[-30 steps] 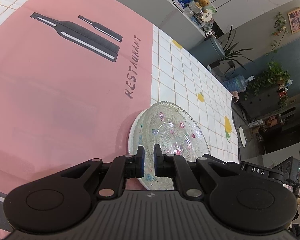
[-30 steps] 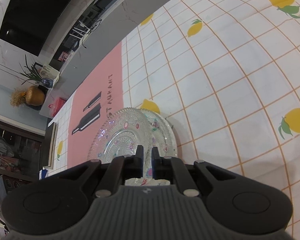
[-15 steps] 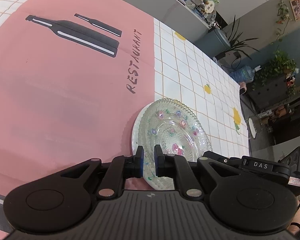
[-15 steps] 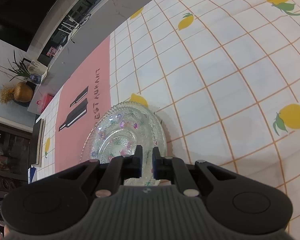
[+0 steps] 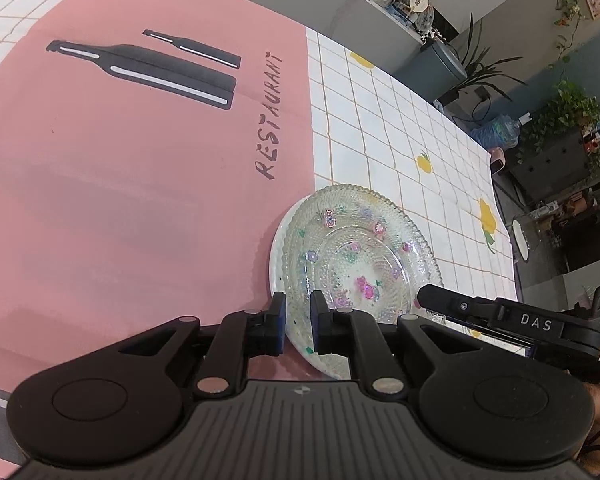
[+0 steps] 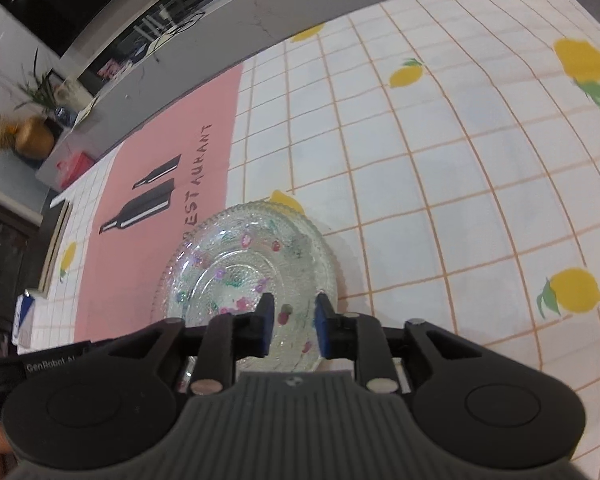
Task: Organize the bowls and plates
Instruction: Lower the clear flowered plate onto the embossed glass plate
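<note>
Right tongs (image 6: 291, 330) have spread since half a second ago: the gap between the blue pads is clearly wider and they're now released, sitting over the near rim of the glass plate (image 6: 244, 268). Left tongs (image 5: 298, 326) have barely changed: narrow gap, straddling the plate's near-left rim, not visibly clamped on it. I'd call them released, but contact is hard to judge through the glass.

Glass plate sits stacked on a white plate (image 5: 278, 248), whose rim shows only along the left edge. The stack rests on the worktop (image 6: 440, 184), half on the pink RESTAURANT mat (image 5: 120, 184), half on the lemon-check cloth.

Step looks like set-down and let-go. To finish clean:
- Open the left tongs fully before retreating; don't drag the rim.
- Back both tongs straight out along the fingers, low and level.
- Glass on glazed plate probably slides easily, so any sideways nudge could shift it off centre.
- Top plate sits slightly toward the cloth side; judge whether that's acceptable before leaving.
</note>
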{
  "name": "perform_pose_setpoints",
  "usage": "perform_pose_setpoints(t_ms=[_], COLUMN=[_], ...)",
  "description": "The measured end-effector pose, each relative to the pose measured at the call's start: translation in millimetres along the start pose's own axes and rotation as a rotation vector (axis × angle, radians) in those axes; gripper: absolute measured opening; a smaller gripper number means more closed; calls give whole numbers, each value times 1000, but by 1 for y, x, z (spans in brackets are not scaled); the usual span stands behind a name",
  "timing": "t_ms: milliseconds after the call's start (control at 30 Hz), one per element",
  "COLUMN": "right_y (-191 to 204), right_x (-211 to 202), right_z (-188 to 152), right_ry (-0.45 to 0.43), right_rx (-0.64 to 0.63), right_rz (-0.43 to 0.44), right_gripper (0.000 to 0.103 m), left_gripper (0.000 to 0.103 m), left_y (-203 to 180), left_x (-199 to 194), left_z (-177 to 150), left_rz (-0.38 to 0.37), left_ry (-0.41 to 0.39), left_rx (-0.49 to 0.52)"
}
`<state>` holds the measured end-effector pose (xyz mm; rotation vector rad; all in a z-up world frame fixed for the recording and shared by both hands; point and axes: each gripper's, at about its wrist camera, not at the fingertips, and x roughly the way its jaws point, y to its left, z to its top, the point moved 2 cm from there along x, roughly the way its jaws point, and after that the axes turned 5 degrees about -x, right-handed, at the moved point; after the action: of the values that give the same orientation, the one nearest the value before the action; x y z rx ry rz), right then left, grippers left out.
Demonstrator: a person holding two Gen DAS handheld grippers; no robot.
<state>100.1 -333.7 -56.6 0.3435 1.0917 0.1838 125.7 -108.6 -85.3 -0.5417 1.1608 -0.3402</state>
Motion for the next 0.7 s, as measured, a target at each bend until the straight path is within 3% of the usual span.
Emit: perform_pose_setpoints(t_ms=[200,267,467,567,700], right_y=[9,11,11,11,7], right_x=[-4,-7,-6,-2,7], right_z=[2,3,5,8,13], right_ry=[-5,-17,-26,-44,-32], right_rx=[-81,-106,-125,-156,-158], right_rz=[-53,-82,-104,-142,-160], right_gripper=[24,34,34,41,42], left_gripper=[14,13,13,14,16], left_y=[-1,-2,-3,-1,5], left_x=[-2,-2,-3,-5,-9], left_z=[1,1,3,5,7], left_rz=[0,-8,-4,13,31], left_ry=[-2,0,0,-17,-44], left_rx=[8,11,14,18,7])
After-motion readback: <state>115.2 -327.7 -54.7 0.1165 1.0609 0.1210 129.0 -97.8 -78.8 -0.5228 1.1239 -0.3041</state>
